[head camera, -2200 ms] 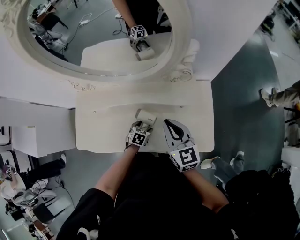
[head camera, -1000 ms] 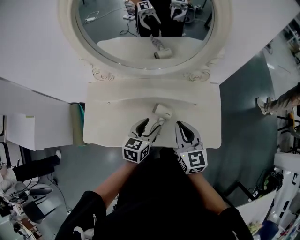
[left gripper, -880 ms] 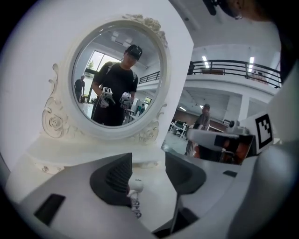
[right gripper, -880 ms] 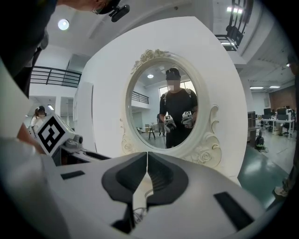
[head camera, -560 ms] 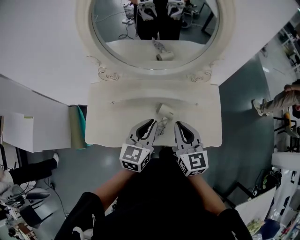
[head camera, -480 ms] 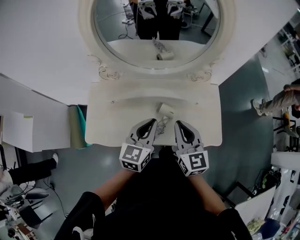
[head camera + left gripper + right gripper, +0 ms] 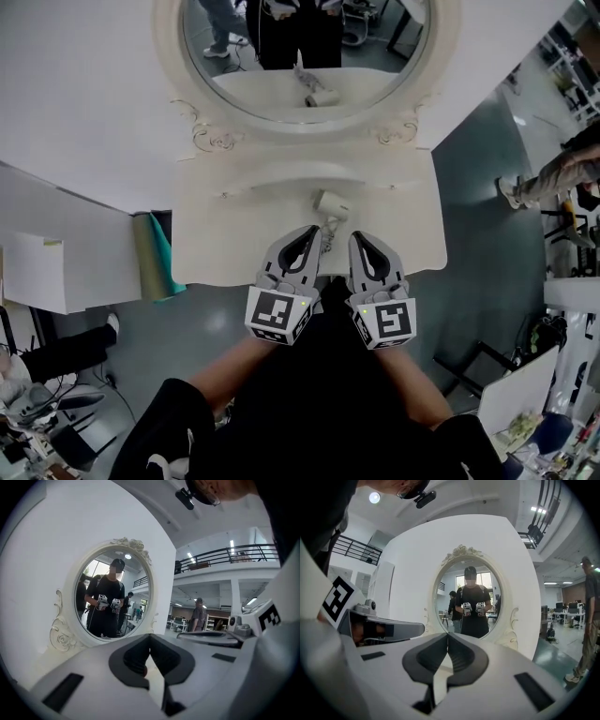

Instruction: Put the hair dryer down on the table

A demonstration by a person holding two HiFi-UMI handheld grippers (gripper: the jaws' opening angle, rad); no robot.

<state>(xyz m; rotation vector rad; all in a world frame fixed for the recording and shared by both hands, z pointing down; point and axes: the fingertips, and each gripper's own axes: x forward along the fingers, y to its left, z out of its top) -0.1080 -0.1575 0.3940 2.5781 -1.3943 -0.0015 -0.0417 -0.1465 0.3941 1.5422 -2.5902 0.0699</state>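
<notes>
The hair dryer (image 7: 329, 203) lies on its side on the white dressing table (image 7: 225, 234), near the middle and a little toward the front edge, and neither gripper has hold of it. Its reflection shows in the oval mirror (image 7: 281, 56) above.

The left gripper (image 7: 314, 232) sits at the table's front edge, its tips just short of the dryer and pointing at the mirror. Its own view shows the two dark pads (image 7: 140, 656) meeting in a thin seam, so the jaws are closed with nothing between them. The right gripper (image 7: 358, 239) is right alongside, level with it and a touch further from the dryer. Its jaws are closed as well, pads (image 7: 461, 660) pressed together and empty. Each gripper's marker cube faces up toward the head camera.

The tabletop is cream and scallop-edged, and apart from the dryer nothing else can be made out on it. The carved mirror frame (image 7: 513, 620) rises from the back of the table against a plain white wall (image 7: 84, 94). In both gripper views the mirror reflects the person in black holding both grippers up.

A teal and olive roll (image 7: 153, 270) leans at the table's left side. The floor (image 7: 478, 187) is grey-green. A bystander's legs (image 7: 548, 178) show at the right edge of the head view, and another person (image 7: 199, 618) stands further back in the hall under a railed balcony (image 7: 225, 557).
</notes>
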